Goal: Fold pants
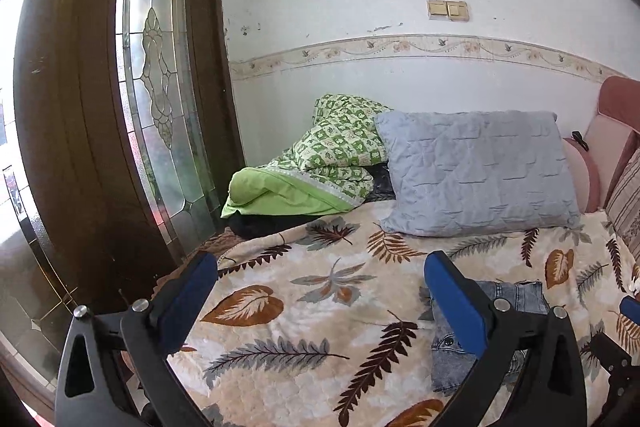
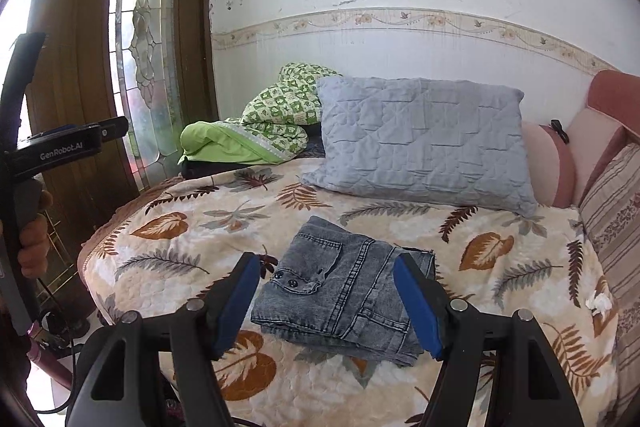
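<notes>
- Folded grey-blue denim pants (image 2: 344,287) lay on the leaf-patterned bed blanket (image 2: 160,251), just ahead of the released right gripper (image 2: 326,301).
- The left gripper (image 1: 320,303) hung released, the pants at its right finger.

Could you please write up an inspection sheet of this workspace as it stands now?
Surface: bed under a leaf-print blanket, fairly flat.
Job's things: jeans folded into a compact stack, lying free on the blanket.
Clutter: grey pillow, green quilt bunched at the wall, striped cushion, white scrap.
Grippers: left gripper open, empty, beside the jeans; right gripper open, empty, jaws either side of the jeans.
Cables: thin cord on the floor by the bed.
Surroundings: glass-panelled door, wall switches.
</notes>
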### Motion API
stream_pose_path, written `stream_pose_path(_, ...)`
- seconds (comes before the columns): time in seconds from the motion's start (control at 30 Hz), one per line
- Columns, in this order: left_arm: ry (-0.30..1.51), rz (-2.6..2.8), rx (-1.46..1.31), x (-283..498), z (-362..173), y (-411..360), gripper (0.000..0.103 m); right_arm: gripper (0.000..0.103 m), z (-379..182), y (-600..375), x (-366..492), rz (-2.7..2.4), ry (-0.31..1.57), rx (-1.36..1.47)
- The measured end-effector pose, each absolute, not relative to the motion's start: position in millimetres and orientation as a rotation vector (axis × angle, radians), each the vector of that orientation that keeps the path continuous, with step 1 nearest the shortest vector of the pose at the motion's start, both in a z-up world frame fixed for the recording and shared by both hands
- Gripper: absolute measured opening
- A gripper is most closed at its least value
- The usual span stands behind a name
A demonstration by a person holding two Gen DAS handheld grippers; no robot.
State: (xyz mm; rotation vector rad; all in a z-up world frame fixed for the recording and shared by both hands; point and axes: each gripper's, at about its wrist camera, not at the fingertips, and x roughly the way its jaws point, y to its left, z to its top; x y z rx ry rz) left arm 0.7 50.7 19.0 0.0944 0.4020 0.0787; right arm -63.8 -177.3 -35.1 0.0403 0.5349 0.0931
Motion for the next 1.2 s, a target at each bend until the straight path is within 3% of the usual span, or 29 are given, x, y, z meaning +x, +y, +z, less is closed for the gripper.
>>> stream_pose_path(1.2, 0.283, 0.054, 0.124, -80, 73, 41, 0.103, 0.073, 18, -176, -131, 0.073, 0.399, 0.036)
